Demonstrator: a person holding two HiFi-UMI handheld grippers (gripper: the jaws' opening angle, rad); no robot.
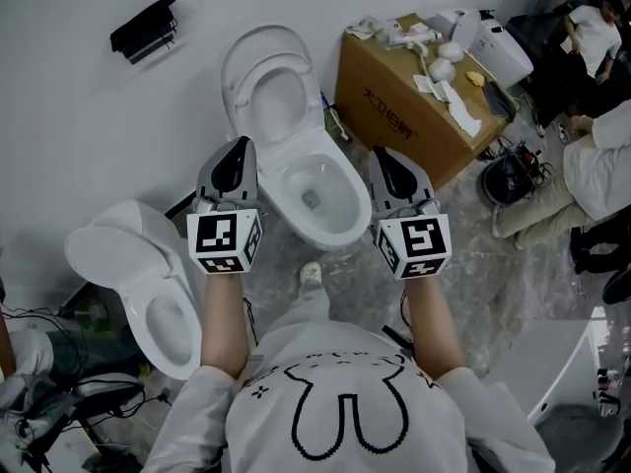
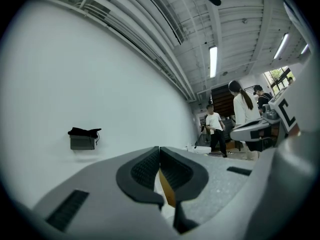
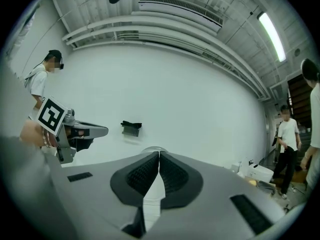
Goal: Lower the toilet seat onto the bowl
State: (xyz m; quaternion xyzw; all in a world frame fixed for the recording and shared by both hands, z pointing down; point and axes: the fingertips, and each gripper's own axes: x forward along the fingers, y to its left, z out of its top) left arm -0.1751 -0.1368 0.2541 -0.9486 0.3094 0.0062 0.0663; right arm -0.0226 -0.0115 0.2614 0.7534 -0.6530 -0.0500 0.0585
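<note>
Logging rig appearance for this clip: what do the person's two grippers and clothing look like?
The left gripper and right gripper match: grey speckled bodies tapering to black, ribbed jaws. Each carries a marker cube, white with black squares. The person wears a white sweatshirt with a black dotted outline drawing on it.

This is a bare workshop or test hall rather than a bathroom. A toilet (image 1: 345, 190) and a second toilet (image 1: 138, 284) stand loose on a plastic-sheeted floor (image 1: 493, 294) beside a cardboard box (image 1: 394, 106). Exposed ducts (image 3: 175, 9) and a strip light (image 2: 212, 60) hang overhead, cables (image 1: 59, 402) trail about, and people (image 2: 215, 129) stand nearby.
</note>
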